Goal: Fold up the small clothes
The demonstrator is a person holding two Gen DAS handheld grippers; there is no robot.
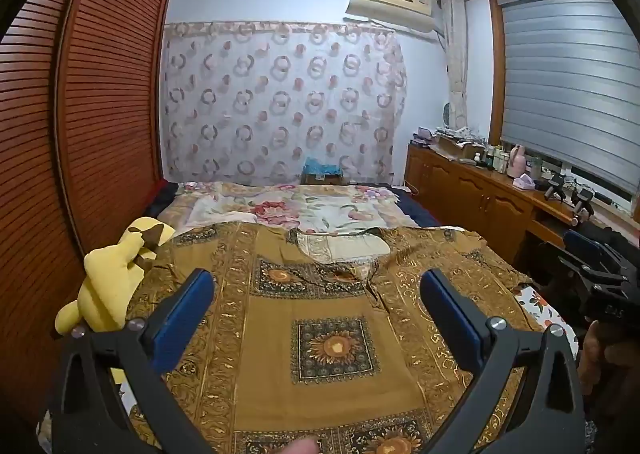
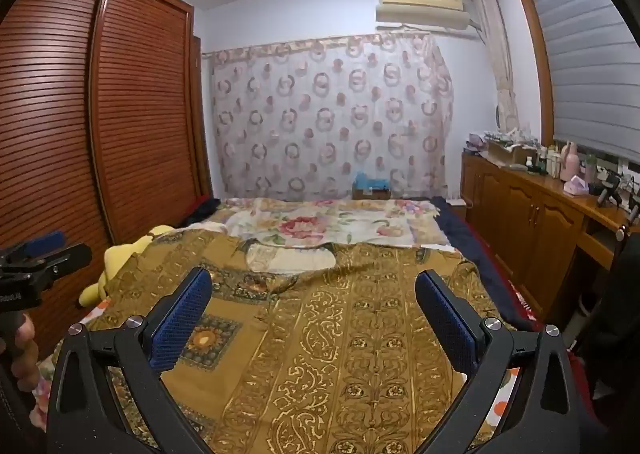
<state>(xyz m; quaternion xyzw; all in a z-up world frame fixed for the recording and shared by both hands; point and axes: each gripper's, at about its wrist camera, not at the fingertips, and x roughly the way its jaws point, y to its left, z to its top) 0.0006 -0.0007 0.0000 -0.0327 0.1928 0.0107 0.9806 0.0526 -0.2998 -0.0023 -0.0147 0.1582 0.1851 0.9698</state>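
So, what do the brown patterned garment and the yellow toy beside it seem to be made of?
Brown patterned garment: looks like thin woven cloth, matte, printed with gold ornaments and sunflower squares; it lies flat with soft wrinkles. Whether cotton or a synthetic, I cannot tell.
Yellow toy: seems a plush, fuzzy fabric over soft stuffing, judging by its rounded, dull, seamed shapes.

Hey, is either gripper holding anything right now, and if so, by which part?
Nothing is held. The left gripper and right gripper both hover open above the brown patterned garment, jaws empty.
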